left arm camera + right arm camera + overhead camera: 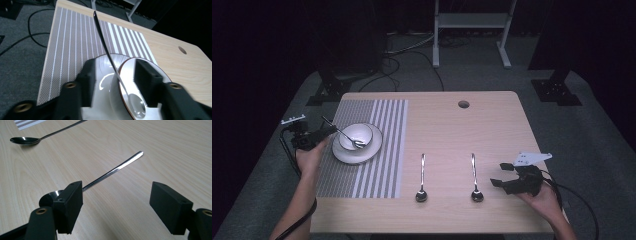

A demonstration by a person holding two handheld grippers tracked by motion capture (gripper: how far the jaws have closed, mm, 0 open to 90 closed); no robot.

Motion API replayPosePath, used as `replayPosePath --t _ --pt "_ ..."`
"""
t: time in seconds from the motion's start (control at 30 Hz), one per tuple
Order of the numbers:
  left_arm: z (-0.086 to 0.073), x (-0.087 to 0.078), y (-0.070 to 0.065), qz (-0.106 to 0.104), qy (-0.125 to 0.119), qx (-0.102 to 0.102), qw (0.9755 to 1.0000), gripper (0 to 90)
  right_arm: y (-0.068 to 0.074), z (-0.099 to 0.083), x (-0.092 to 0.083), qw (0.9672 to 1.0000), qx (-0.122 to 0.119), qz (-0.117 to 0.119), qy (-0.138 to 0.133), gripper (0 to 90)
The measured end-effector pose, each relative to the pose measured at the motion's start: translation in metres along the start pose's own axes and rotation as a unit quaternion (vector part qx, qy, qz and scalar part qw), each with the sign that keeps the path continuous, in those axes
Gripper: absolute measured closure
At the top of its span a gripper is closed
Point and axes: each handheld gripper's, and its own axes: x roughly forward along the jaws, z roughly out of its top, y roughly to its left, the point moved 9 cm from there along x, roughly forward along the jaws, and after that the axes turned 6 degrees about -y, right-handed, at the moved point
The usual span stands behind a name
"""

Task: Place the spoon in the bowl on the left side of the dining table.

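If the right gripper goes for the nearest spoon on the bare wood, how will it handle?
The polished metal spoon looks stiff but probably slippery. It lies flat on the wooden table, so its thin handle may skid or pivot when nudged. Its rounded bowl could let it rock.

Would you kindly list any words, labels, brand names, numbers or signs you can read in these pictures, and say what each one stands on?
None: no writing shows on the bowl, plate, striped mat, spoons or table.

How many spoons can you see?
3. One spoon leans in the bowl on the striped mat; two lie on the bare table, the middle spoon and the right spoon.
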Motion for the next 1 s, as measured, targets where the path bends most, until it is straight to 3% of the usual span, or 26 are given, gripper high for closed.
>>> replayPosePath --t 0.1,0.13,0.43,0.73,0.9,1.0 --pt "-0.003 -0.003 0.000 0.003 0.006 0.016 0.9998 44.6 0.000 0.000 0.000 1.0000 -0.001 -0.001 0.000 25.2" --pt "-0.006 -0.006 0.000 0.004 0.012 0.024 0.9996 40.2 0.000 -0.001 -0.001 1.0000 -0.001 -0.001 0.000 25.2" --pt "-0.012 -0.015 -0.011 -0.006 0.017 0.044 0.9988 28.1 -0.002 -0.001 0.000 1.0000 0.001 -0.005 0.002 24.8" --pt "-0.027 -0.021 -0.027 -0.017 0.038 0.078 0.9961 20.5 -0.004 -0.002 -0.002 1.0000 0.004 -0.008 0.001 24.6" --pt "-0.029 -0.022 -0.035 -0.024 0.039 0.087 0.9951 18.4 -0.004 -0.002 -0.002 0.9999 0.006 -0.009 0.001 24.6" --pt "-0.032 -0.023 -0.041 -0.025 0.041 0.103 0.9935 17.6 -0.004 -0.002 -0.002 0.9999 0.005 -0.009 0.002 24.6"
